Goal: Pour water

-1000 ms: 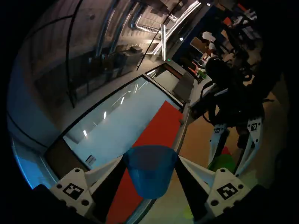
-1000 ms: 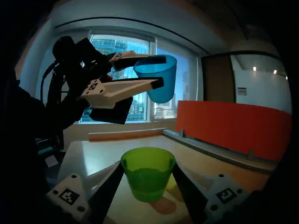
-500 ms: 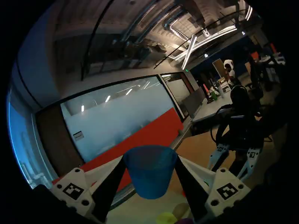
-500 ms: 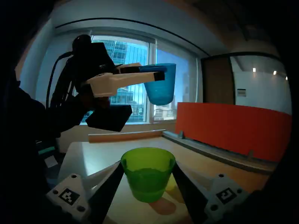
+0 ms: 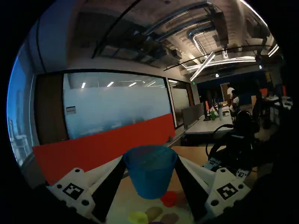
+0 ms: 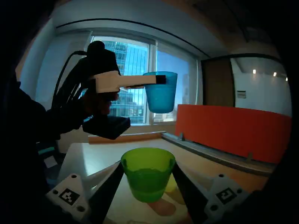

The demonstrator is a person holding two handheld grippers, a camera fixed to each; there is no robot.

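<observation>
A blue plastic cup (image 5: 150, 172) stands upright between the fingers of my left gripper (image 5: 149, 175), which is shut on it. In the right gripper view that blue cup (image 6: 160, 92) hangs high above the table, held by the left gripper (image 6: 159, 79) and a hand. My right gripper (image 6: 148, 179) is shut on a green cup (image 6: 148, 173) with water in it, just above the table. In the left gripper view the right gripper (image 5: 224, 168) shows low at the right, dark and partly hidden.
A pale wooden table (image 6: 93, 156) carries a mat with coloured dots (image 5: 169, 198). An orange partition (image 6: 231, 127) runs along the table's far side, windows (image 6: 127, 86) behind it. Desks and people sit far off in the office (image 5: 224, 108).
The left gripper has rolled the blue cup back from a tilt to upright, and lowered it slightly. The right gripper and green cup have stayed still.
</observation>
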